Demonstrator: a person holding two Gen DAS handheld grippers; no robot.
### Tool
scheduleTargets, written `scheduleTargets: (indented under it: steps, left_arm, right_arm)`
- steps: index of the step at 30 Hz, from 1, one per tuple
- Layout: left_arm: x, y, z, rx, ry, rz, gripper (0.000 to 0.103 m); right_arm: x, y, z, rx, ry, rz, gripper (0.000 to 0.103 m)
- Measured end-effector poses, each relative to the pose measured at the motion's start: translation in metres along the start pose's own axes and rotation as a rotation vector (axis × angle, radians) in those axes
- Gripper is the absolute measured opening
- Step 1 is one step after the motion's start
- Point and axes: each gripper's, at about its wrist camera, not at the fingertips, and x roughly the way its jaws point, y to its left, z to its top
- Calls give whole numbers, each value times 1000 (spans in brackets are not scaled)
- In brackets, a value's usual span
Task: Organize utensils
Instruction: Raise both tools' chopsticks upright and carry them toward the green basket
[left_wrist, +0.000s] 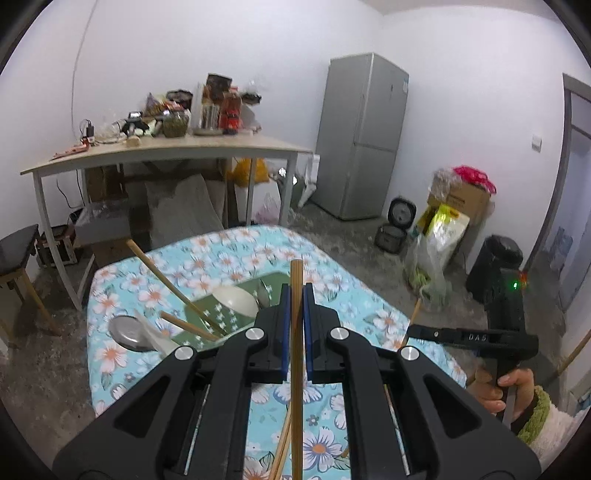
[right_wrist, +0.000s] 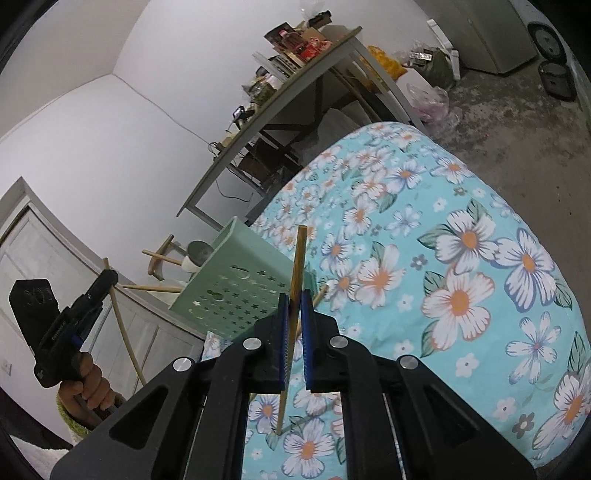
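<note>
Between the blue-padded jaws of the left gripper (left_wrist: 294, 291) stands a thin brown wooden chopstick (left_wrist: 296, 332), clamped mid-length at frame centre; the right gripper (right_wrist: 294, 299) likewise has its jaws closed on a second slim wooden chopstick (right_wrist: 293, 314).

Each stick is pinched at one narrow point, so either could pivot or slide out on the way to the pale green perforated plastic utensil basket (right_wrist: 236, 291). That basket, left of centre in the right view, leans and already bristles with chopsticks, a white ladle and a metal spoon; I judge a careless insertion could tip it or snag on them.

Beneath lies a turquoise floral cloth (right_wrist: 461, 258), soft and rumpled, covering the worktop. Beyond, at upper left of the left view, stands a cluttered wooden table (left_wrist: 166, 149), with a grey refrigerator (left_wrist: 364, 136) at upper right, white walls and a gritty concrete floor.
</note>
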Motion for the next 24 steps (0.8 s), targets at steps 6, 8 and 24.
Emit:
scheduleTargets:
  steps: [6,8,24]
  left_arm:
    - [-23,5,13,-13,-86,9,6]
    - [-31,6,19,-22,-120,11,6]
    - [-63,20,72,-126,-466,47,6]
  right_arm:
    - [-4,11,2,-20,-11,10,6]
    - [-4,14,2,-23,-12,10,6]
    - [2,11,3,-13,1,19,6]
